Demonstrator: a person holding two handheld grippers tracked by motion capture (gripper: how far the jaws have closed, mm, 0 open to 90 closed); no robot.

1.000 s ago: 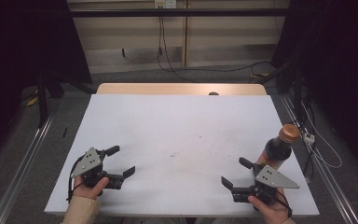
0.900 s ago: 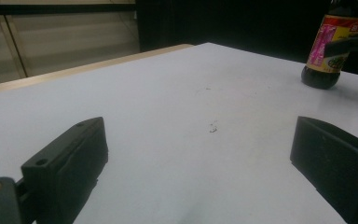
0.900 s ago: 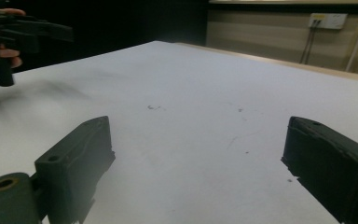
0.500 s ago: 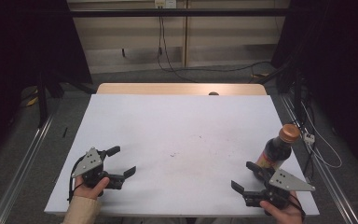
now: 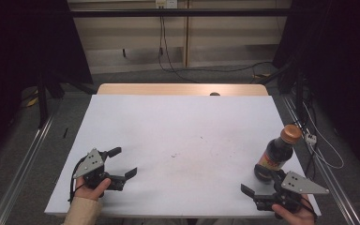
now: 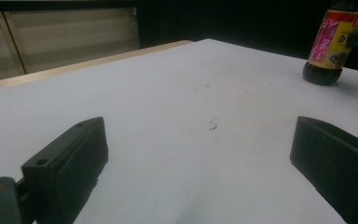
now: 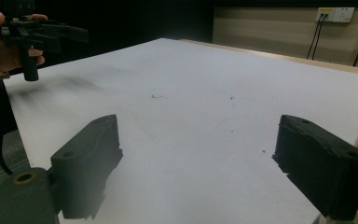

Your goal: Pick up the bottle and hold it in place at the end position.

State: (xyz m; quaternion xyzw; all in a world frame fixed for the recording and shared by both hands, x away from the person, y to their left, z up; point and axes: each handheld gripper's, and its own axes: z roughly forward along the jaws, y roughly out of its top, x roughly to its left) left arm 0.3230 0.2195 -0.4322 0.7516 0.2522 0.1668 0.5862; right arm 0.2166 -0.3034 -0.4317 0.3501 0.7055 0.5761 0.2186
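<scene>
Tabletop (image 5: 183, 136), white, wide: lying under both claws. Bottle (image 5: 275, 153), dark, brown cap, pink-and-yellow label: standing upright just beyond the right claw (image 5: 261, 183), close beside its far jaw, well apart from the left claw (image 5: 122, 163). Right claw: jaws gaping wide, gripping nothing. Left claw: jaws likewise standing apart, hovering at the near left corner, pointing across toward the bottle.

Lab test bench, not a home.
White table (image 5: 183, 136) past the claws, black curtains (image 5: 23, 47), wall socket (image 5: 165, 3), loose cables (image 5: 225, 70).
</scene>
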